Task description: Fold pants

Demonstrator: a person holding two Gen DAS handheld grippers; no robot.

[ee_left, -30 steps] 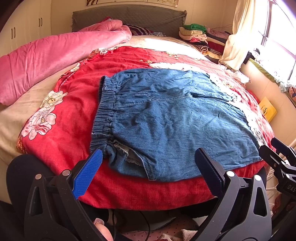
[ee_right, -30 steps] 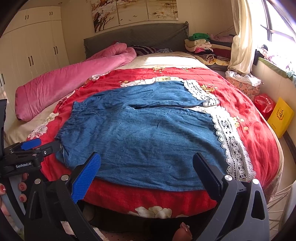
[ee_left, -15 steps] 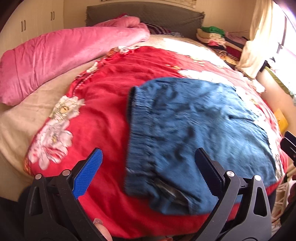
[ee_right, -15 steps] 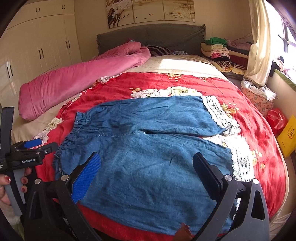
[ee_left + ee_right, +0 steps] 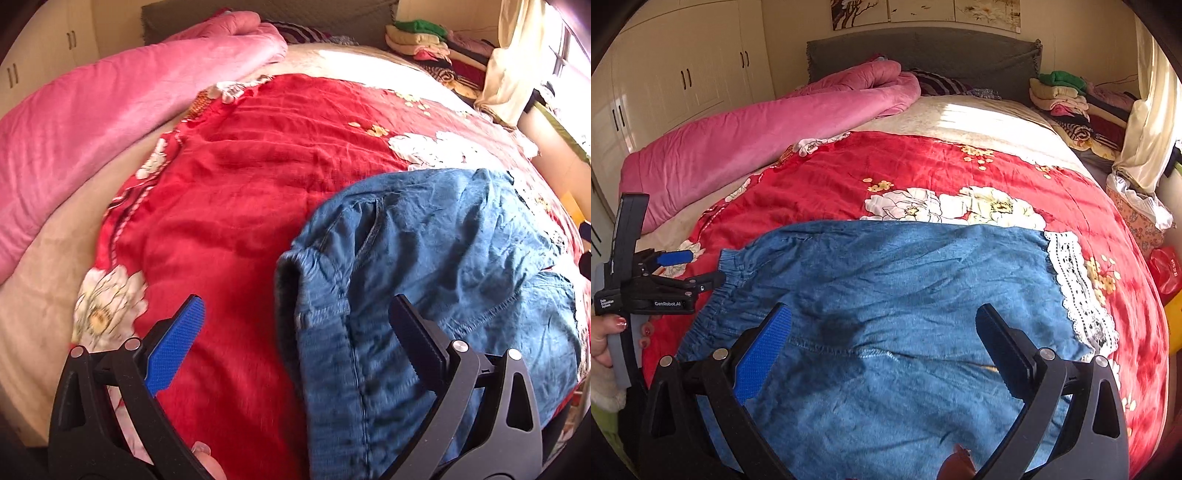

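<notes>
Blue denim pants [image 5: 894,288] lie spread flat on the red floral bedspread [image 5: 923,166], elastic waistband to the left, lace-trimmed leg hems [image 5: 1075,280] to the right. In the left wrist view the pants [image 5: 443,266] fill the lower right. My left gripper [image 5: 295,325] is open and empty, just above the waistband end; it also shows in the right wrist view [image 5: 690,271] at the waistband's left edge. My right gripper [image 5: 882,332] is open and empty, low over the middle of the pants near the crotch seam.
A rolled pink quilt [image 5: 757,136] lies along the bed's left side. A grey headboard [image 5: 923,51] stands at the back. Stacked folded clothes [image 5: 1067,96] and a curtain [image 5: 1145,122] are at the right. White wardrobes [image 5: 683,81] stand at the left.
Both grippers have moved forward and lower over the bed. The left one has shifted left to the waistband end; the right one now hovers over the pants' middle. The pants have not moved.
</notes>
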